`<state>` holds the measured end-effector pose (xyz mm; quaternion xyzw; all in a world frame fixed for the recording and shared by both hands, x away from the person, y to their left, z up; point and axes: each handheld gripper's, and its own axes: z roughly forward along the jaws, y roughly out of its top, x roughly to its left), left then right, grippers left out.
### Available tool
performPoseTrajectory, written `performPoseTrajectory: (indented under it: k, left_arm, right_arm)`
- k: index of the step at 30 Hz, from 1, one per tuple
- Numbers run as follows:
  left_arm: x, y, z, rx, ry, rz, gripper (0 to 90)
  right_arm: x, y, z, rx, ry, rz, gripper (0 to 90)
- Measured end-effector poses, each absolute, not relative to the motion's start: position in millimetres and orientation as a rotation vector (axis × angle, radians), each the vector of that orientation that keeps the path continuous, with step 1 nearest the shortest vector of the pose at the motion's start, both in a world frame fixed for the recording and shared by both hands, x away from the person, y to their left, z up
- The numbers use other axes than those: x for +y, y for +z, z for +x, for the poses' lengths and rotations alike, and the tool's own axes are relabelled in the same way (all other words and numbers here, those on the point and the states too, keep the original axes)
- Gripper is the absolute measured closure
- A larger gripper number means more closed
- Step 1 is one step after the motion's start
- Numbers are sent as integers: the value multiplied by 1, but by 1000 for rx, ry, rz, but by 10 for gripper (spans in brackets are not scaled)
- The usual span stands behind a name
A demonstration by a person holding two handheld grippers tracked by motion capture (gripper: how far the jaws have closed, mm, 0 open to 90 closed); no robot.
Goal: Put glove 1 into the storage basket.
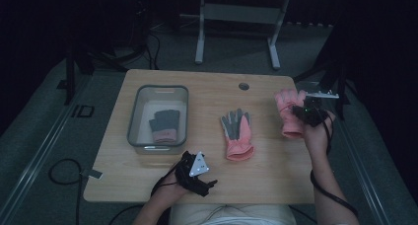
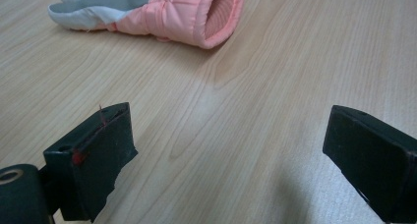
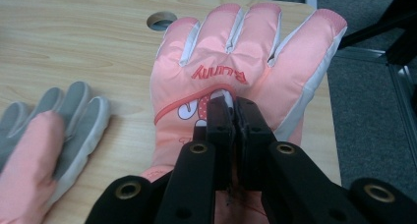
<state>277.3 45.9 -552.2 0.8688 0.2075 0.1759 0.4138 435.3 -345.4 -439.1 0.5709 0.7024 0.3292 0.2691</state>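
High view: the right gripper (image 1: 308,111) holds a pink glove (image 1: 288,111) up at the surface's (image 1: 207,87) three o'clock edge, likely bound for the bin (image 1: 135,116) at nine o'clock.

Left gripper view: fingers (image 2: 93,155) apart, idle.

Right gripper view: fingers (image 3: 219,130) clamped on the glove's back.

Table (image 2: 275,62): light wood-grain top, smooth, faint sheen. Pink glove (image 3: 236,81) pinched in the right gripper (image 3: 235,106): smooth woven shell cloth, slightly glossy, white piping, printed lettering. Second glove (image 2: 162,10) ahead of the left gripper (image 2: 231,150): same pink shell, ribbed knit cuff lining, grey matt palm. Jaw pads: matt black, rubbery. Bin (image 1: 135,111): clear plastic, grey rim.
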Motion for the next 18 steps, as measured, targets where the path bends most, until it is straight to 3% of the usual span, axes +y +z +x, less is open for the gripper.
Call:
performPoseTrajectory:
  k: [18]
  left_arm:
    - [41, -552, 276, 506, 448, 2217, 49]
  right_arm:
    - [-350, -459, 379, 1823, 936, 1626, 861]
